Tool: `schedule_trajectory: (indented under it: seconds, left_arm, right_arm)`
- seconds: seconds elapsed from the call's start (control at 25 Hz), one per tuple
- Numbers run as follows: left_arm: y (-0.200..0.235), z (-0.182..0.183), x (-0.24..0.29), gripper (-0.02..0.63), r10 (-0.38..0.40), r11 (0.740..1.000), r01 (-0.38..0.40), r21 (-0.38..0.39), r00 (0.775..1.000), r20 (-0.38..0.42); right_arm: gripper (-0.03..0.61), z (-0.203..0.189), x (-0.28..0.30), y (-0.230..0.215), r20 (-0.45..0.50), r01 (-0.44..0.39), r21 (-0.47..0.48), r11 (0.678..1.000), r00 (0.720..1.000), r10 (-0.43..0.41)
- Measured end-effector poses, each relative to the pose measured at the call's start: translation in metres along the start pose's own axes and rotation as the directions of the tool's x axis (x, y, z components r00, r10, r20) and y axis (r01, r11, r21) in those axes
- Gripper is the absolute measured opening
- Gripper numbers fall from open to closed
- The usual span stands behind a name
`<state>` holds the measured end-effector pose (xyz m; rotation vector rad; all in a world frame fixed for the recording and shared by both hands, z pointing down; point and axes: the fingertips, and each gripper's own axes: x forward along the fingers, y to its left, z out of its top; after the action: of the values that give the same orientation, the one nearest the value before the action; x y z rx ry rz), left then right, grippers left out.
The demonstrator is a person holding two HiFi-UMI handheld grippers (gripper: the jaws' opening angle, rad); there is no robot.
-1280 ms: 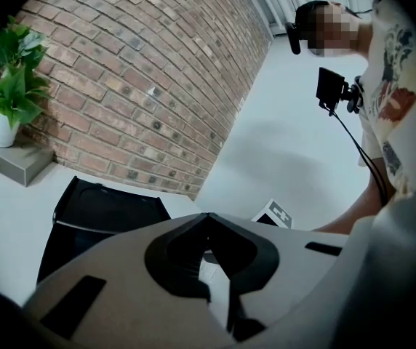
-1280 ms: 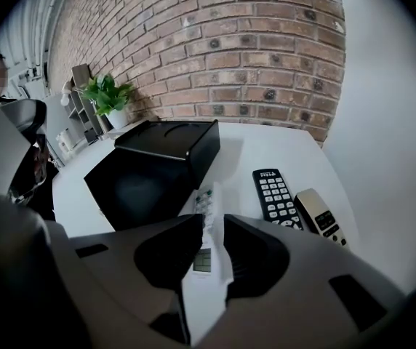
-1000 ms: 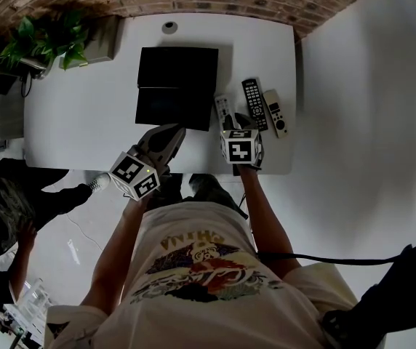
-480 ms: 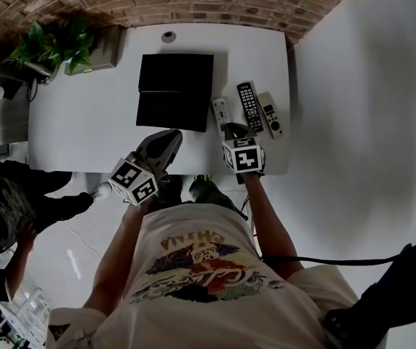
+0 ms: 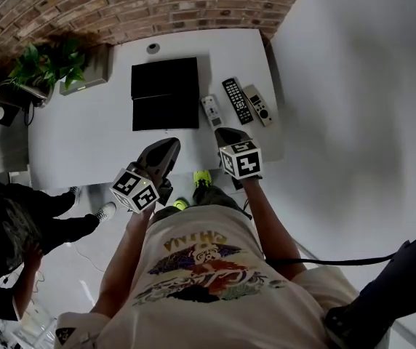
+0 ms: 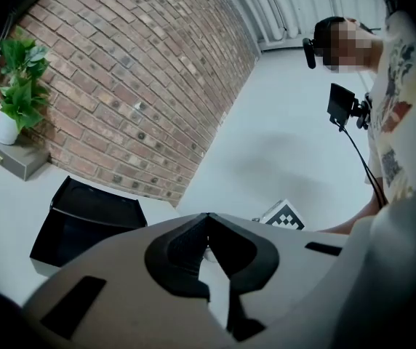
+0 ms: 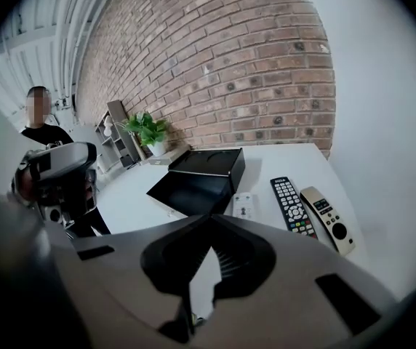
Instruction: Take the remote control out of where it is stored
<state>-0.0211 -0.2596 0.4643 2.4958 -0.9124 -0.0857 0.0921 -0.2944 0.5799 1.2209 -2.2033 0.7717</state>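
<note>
Three remotes lie side by side on the white table (image 5: pixel 84 129), to the right of the black box: a small white remote (image 5: pixel 210 110), a black remote (image 5: pixel 236 100) and a beige remote (image 5: pixel 258 105). The black box (image 5: pixel 165 93) stands open with its lid laid flat; its inside looks dark. My right gripper (image 5: pixel 222 131) hangs shut and empty near the table's front edge, short of the white remote (image 7: pixel 245 205). My left gripper (image 5: pixel 170 143) is shut and empty too, in front of the box (image 6: pixel 84 220). The tips of each gripper meet, the right gripper (image 7: pixel 209 217) and the left gripper (image 6: pixel 208 215).
A potted plant (image 5: pixel 48 60) on a grey block stands at the table's back left by the brick wall. A small round fitting (image 5: pixel 153 48) sits in the tabletop behind the box. A person in dark clothes (image 5: pixel 19 217) stands to my left. A black cable (image 5: pixel 324 259) runs on the right.
Both grippers have drawn back from the table and risen. The right gripper, earlier over the near end of the white remote, now hangs clear of it; the remote stays on the table.
</note>
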Motion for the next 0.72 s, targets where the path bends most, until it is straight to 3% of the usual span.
schedule_trajectory:
  seconds: [0.28,0.44,0.72]
  left_arm:
    - [-0.024,0.003,-0.056,0.003,-0.015,1.0,0.015,-0.003,0.999,0.034]
    - [-0.026,-0.003,-0.098,0.003,0.028,0.999,-0.027,-0.028,0.999,0.045]
    - [-0.043,-0.016,-0.143,0.003,-0.008,0.999,0.01,-0.042,0.998,0.063]
  right_arm:
    - [0.008,-0.019,-0.029,0.055,0.025,-0.049,0.066,0.997,0.999,0.048]
    - [0.008,-0.02,-0.049,0.092,0.05,-0.044,0.029,0.999,0.998,0.043]
    - [0.006,-0.025,-0.081,0.139,0.119,-0.009,-0.034,0.999,0.993,0.013]
